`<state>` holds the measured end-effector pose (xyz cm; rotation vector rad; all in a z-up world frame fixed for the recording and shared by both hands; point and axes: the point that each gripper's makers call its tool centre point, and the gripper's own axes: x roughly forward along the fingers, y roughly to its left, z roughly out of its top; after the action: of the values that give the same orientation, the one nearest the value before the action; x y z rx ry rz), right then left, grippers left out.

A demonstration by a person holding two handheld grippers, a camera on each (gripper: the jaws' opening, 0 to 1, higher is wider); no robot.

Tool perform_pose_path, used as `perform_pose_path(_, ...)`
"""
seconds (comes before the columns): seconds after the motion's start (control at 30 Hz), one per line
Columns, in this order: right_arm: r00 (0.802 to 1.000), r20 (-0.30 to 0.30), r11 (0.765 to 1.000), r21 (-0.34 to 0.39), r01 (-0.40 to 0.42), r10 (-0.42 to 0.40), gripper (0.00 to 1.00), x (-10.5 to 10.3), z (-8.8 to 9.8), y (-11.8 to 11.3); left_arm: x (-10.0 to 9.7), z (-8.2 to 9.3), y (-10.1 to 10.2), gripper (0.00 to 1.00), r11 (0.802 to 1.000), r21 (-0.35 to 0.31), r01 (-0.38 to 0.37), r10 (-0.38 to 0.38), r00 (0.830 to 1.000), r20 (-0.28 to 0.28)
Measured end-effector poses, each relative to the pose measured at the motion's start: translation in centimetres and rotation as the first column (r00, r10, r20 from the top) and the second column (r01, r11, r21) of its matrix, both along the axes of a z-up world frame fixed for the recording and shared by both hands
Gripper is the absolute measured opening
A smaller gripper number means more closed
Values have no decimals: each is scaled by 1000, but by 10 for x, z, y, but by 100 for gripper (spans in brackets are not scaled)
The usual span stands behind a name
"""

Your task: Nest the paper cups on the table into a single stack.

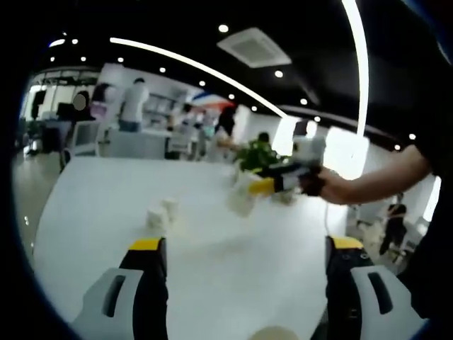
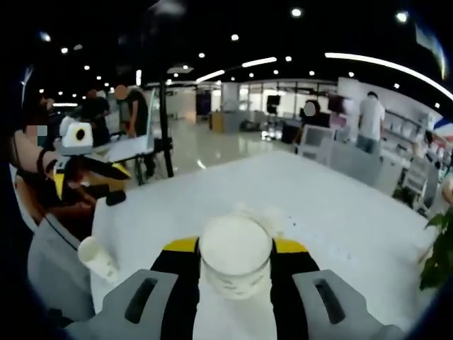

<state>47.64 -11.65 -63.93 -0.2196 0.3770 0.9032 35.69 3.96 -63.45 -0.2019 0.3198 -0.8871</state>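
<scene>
My right gripper (image 2: 236, 249) is shut on a white paper cup (image 2: 236, 273), held with its open mouth toward the camera above the white table (image 2: 340, 212). In the left gripper view the right gripper (image 1: 256, 188) comes in from the right with that cup (image 1: 241, 201) over the table's far side. Two more cups (image 1: 161, 214) stand close together on the table ahead of my left gripper (image 1: 245, 244), whose jaws stand wide apart with nothing between them. Another cup's rim (image 1: 272, 333) shows just below them. That cup (image 2: 99, 259) sits near the table edge, below the left gripper (image 2: 83, 177).
A green plant (image 1: 258, 153) stands at the table's far side, also seen as leaves (image 2: 439, 255) at the right. A person's hand (image 1: 341, 188) holds the right gripper. People, desks and shelves (image 2: 368, 120) fill the room behind.
</scene>
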Motion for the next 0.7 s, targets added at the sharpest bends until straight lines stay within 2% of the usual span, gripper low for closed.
perform_pose_path(0.2, 999, 40, 999, 43, -9, 8, 35, -17, 26, 5, -2, 2, -8, 92, 1000, -3, 25, -25, 1000, 2)
perform_pose_path(0.3, 999, 48, 994, 110, -24, 18, 35, -26, 43, 11, -2, 4, -14, 94, 999, -5, 38, -38, 999, 6)
perform_pose_path(0.47, 998, 56, 986, 157, -50, 42, 35, -41, 62, 19, -4, 8, -23, 93, 998, -25, 65, -65, 998, -1)
perform_pose_path(0.63, 996, 50, 974, 213, -78, 69, 35, -58, 73, 33, -7, 14, -29, 87, 995, -27, 91, -91, 996, 19)
perform_pose_path(0.7, 996, 28, 964, 250, -89, 85, 35, -66, 75, 42, -8, 14, -29, 86, 995, -38, 97, -97, 995, 3)
